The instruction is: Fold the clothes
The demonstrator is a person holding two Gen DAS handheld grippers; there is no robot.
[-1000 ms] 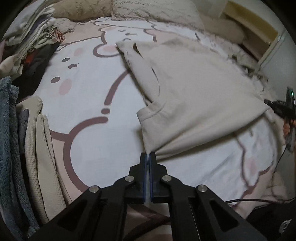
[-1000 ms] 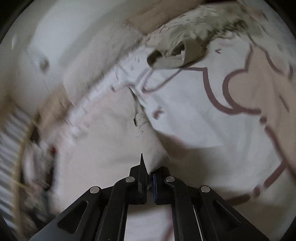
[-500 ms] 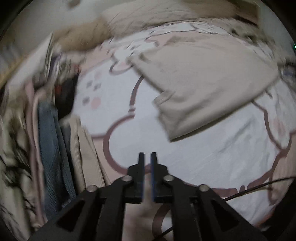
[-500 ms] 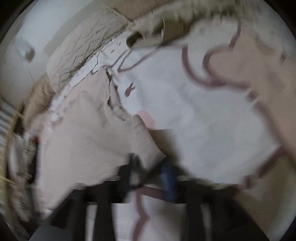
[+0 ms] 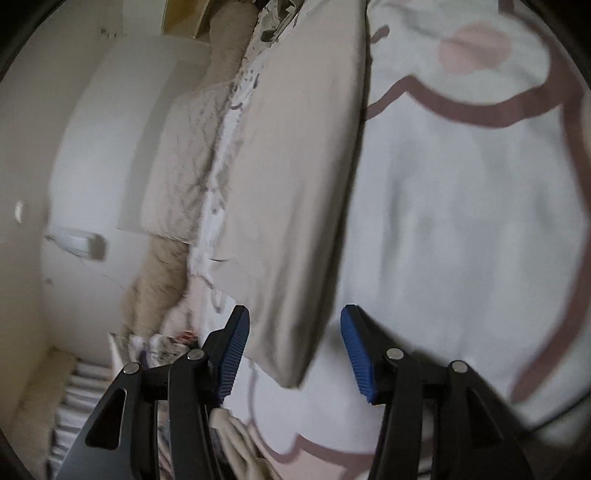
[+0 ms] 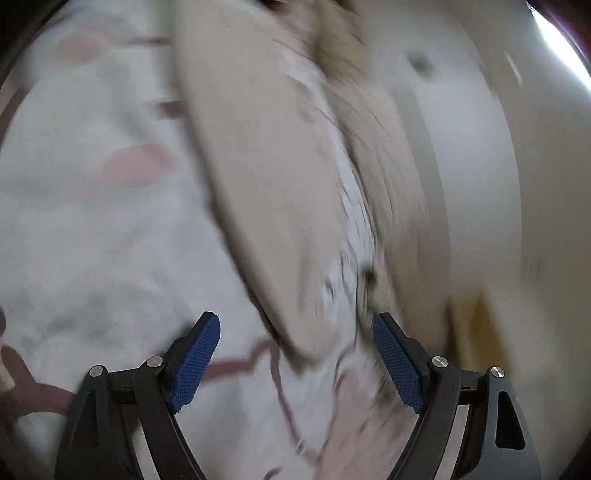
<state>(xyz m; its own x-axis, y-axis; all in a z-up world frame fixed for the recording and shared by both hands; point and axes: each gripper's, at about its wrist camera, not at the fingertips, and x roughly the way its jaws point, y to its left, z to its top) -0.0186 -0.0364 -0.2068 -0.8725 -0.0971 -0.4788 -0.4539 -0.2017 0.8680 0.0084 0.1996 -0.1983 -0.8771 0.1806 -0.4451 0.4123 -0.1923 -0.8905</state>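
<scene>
No brand, label or writing can be read in either view; both are blurred, the right wrist view the more so.

The surface is a bed, covered by a white sheet (image 5: 461,229) printed with thick brown-mauve outlines and pink blush spots; the same sheet (image 6: 92,229) fills the left side of the right wrist view. On it lies the beige garment (image 5: 295,184), folded into a long, flat panel with smooth edges; its near corner reaches down between the fingers of the left gripper (image 5: 295,350), whose blue-padded jaws stand wide apart and grip nothing; whether the pads touch the cloth cannot be told.

In the right wrist view the beige garment (image 6: 266,184) runs as a long band from the top of the frame down to a point between the fingers of the right gripper (image 6: 295,358); those jaws are likewise spread wide and empty.

Beside the garment's far edge lies a crumpled, cream-coloured pillow or blanket (image 5: 181,173) with dark creases; beyond it rises a plain white wall (image 5: 92,147). A pale fixture (image 5: 75,242) sits on the wall, too blurred to name; a yellowish frame (image 5: 184,18) shows at the top. Near the left gripper's base lies some loose cloth (image 5: 236,439).
</scene>
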